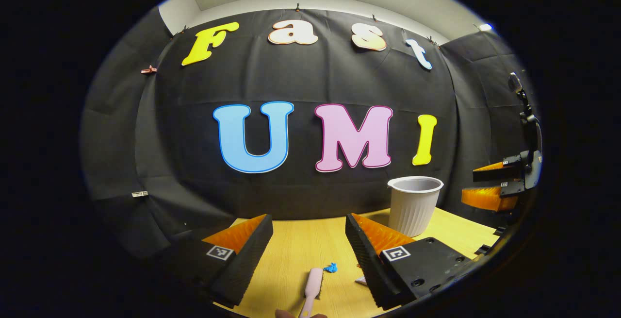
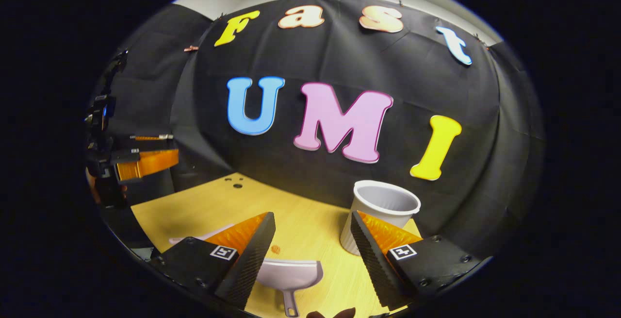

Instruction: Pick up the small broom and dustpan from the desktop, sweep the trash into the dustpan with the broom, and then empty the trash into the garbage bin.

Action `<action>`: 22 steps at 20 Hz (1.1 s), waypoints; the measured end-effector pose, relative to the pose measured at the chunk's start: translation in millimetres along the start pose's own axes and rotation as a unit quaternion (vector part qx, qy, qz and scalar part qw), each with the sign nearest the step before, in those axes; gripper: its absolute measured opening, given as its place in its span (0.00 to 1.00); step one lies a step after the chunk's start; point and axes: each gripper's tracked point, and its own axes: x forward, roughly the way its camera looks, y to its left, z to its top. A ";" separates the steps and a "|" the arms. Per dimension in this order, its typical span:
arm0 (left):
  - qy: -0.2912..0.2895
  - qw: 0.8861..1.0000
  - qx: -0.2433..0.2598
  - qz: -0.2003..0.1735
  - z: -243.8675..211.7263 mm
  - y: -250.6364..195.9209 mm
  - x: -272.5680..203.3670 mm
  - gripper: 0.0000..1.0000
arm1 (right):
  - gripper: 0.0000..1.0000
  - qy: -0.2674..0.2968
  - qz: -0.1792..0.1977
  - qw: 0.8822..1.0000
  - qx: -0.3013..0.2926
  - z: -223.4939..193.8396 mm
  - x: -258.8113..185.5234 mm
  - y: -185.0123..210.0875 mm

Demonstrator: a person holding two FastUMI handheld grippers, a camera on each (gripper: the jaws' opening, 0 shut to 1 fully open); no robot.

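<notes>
Broadly, the light wooden desktop [image 1: 310,240] carries a ribbed white plastic garbage bin [image 2: 383,213] far right. Nearer lie a white plastic dustpan [image 2: 291,274] and pink small broom [image 1: 312,289] beside blue trash [image 1: 331,267]. Left gripper [image 1: 309,240] and right gripper [image 2: 313,240] gape, released, holding nothing.

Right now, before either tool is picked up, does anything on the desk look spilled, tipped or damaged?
Nothing stands out. The bin stands upright, the broom and dustpan lie flat on the desktop, and the scraps, a blue one and an orange one, are the trash to sweep.
</notes>
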 end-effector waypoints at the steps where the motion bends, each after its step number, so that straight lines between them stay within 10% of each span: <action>1: 0.002 1.000 0.000 0.001 -3.9 0.7 0.6 0.95 | 0.98 0.028 0.014 1.000 0.000 -16.0 3.5 4.3; 11: 0.027 0.999 0.010 0.014 -32.2 7.0 -3.9 0.95 | 0.96 0.360 0.087 0.929 0.009 -247.4 9.3 33.8; 19: 0.051 0.998 0.018 0.029 -53.0 10.7 -12.6 0.95 | 0.92 0.457 0.099 0.884 0.027 -322.7 42.4 59.7; 22: 0.058 0.997 0.025 0.037 -57.6 14.3 -14.9 0.94 | 0.74 0.469 0.095 0.877 0.037 -329.0 55.0 65.9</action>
